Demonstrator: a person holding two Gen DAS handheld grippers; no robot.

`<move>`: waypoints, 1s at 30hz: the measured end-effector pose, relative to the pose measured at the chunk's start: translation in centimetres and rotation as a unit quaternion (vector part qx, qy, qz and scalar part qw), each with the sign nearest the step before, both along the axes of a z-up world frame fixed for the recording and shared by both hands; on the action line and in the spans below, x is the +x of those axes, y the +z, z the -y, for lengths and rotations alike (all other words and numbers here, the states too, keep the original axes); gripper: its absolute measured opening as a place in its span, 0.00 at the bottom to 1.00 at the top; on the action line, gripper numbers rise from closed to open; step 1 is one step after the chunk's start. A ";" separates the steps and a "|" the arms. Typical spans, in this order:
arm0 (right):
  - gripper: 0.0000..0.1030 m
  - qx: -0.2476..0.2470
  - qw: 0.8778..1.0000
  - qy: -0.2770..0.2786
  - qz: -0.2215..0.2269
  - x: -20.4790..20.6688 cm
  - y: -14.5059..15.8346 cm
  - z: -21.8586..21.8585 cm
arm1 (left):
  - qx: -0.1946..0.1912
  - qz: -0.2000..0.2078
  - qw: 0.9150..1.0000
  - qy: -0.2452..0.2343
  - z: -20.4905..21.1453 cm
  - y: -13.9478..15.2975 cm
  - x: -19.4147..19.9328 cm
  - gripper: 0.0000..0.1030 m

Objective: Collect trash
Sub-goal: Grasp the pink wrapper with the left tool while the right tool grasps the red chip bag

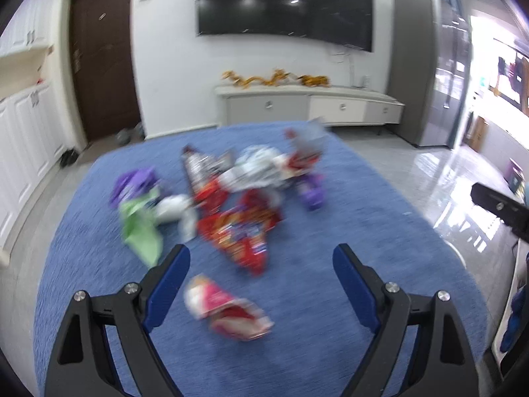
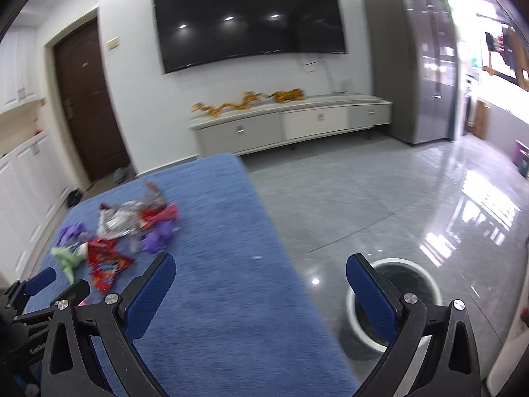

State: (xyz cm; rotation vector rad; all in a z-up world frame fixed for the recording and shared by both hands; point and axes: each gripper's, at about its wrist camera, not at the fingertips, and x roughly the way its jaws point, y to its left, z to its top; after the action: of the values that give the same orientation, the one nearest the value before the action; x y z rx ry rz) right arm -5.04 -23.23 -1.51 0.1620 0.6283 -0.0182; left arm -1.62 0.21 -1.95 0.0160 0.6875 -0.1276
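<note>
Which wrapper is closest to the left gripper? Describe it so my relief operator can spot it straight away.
Start at the blue cloth covering the table, with the trash pile towards its far side. The pink and white wrapper lies alone, nearer than that pile, between the fingers of the open left gripper. It is the only piece apart from the heap; the red snack bag just beyond belongs to the pile.

Two wrist cameras, both facing the wall with the television

The left wrist view looks down along its fingers at the blue cloth, close over the wrappers. The right wrist view sits further right, over the cloth's edge and the floor, with the bin near. Both share the wrappers, television, low cabinet and door.
</note>
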 end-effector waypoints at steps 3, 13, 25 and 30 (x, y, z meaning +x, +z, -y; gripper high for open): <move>1.00 0.019 0.999 0.039 -0.011 1.1 -0.5 -1.5 | -0.012 -0.024 1.000 0.011 -2.7 -1.3 0.4 0.85; 0.86 0.048 0.989 0.130 -0.053 5.9 -3.0 -6.2 | -0.053 -0.082 0.995 -0.018 -5.1 -4.5 1.6 0.65; 0.71 0.109 0.960 0.243 -0.089 9.0 -5.3 -11.6 | -0.096 -0.075 0.992 -0.020 -6.1 -4.5 1.2 0.44; 0.71 0.125 0.945 0.284 -0.105 10.3 -5.9 -14.2 | -0.100 -0.065 0.993 0.020 -8.2 -4.1 1.4 0.40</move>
State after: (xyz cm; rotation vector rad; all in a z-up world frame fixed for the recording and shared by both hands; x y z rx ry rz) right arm 5.26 -8.99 -7.39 0.2209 0.8730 0.6126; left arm -0.21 8.43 -6.02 -0.2001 0.8029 -0.1590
